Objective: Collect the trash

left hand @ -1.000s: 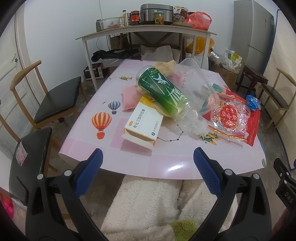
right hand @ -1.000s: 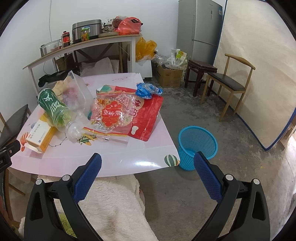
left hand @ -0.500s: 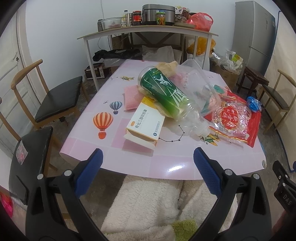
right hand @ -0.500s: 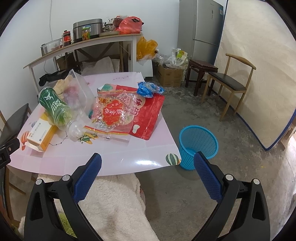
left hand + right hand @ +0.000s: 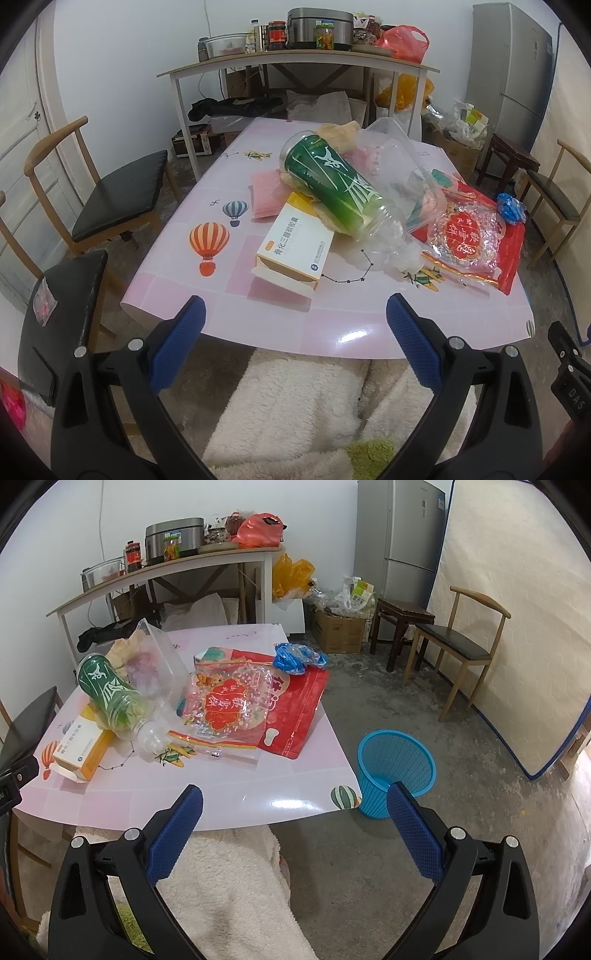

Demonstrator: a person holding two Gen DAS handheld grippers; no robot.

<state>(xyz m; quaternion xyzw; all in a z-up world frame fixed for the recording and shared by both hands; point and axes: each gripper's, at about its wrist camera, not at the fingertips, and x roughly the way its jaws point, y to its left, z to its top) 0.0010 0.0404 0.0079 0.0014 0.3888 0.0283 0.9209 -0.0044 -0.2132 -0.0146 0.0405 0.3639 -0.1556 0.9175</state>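
- The left gripper (image 5: 293, 326) is held spread wide and empty, short of the near edge of the pink patterned table (image 5: 332, 328).
- The right gripper (image 5: 294, 806) is likewise spread, with nothing grasped.
- A green-labelled clear plastic bottle (image 5: 341, 197) is seen lying tilted across a white-and-orange cardboard box (image 5: 293, 249).
- A red foil packet (image 5: 295, 709) lies beside them.
- A blue mesh plastic bin (image 5: 395, 771) stands on the floor just beside the table corner.

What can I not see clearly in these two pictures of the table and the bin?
- Bin: right view only; its floor is partly hidden behind the right finger, so its contents stay unclear.
- Box: its far end lies under the bottle; the print is too small to read.
- Clear tub: its contents blur through the plastic.
- Right gripper: in the left view, cut off at the right edge.
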